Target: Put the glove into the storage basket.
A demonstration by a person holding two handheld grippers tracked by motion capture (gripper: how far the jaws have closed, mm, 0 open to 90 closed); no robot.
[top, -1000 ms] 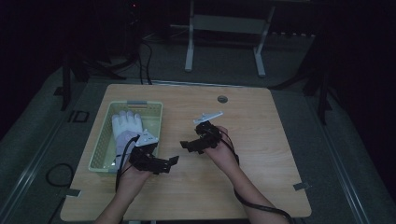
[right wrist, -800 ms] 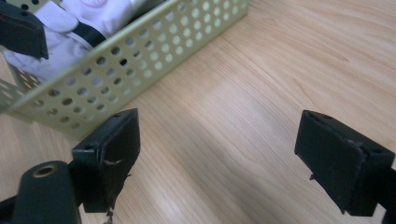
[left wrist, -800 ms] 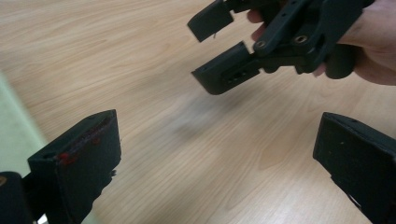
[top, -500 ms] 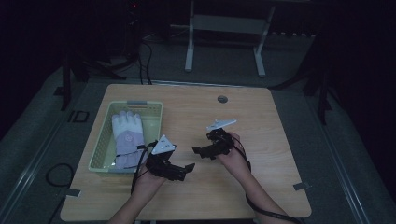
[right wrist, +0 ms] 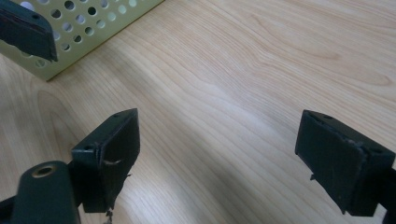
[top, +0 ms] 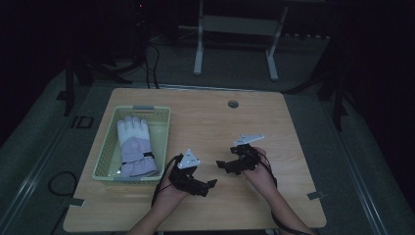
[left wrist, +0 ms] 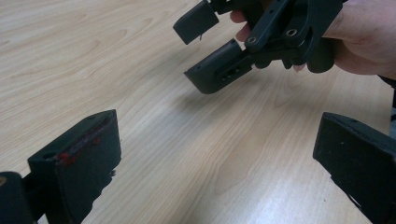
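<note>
Glove [top: 135,145] already lying in basket [top: 109,167]; placing apparently done.
High view: left gripper [top: 209,183] and right gripper [top: 221,164] above bare table [top: 293,142], empty. Left gripper view: jaws spread wide. Right gripper view: jaws likewise released, basket corner [right wrist: 88,28] near.

a basket [top: 164,128] sits on the left part of the table [top: 274,122], with a glove [top: 135,146] lying inside it. to the basket's right, near the table's front edge, the left gripper [top: 211,184] and the right gripper [top: 219,164] hang over bare tabletop, tips close together, left one nearer the person. a round grommet [top: 233,104] lies near the far edge.
</note>
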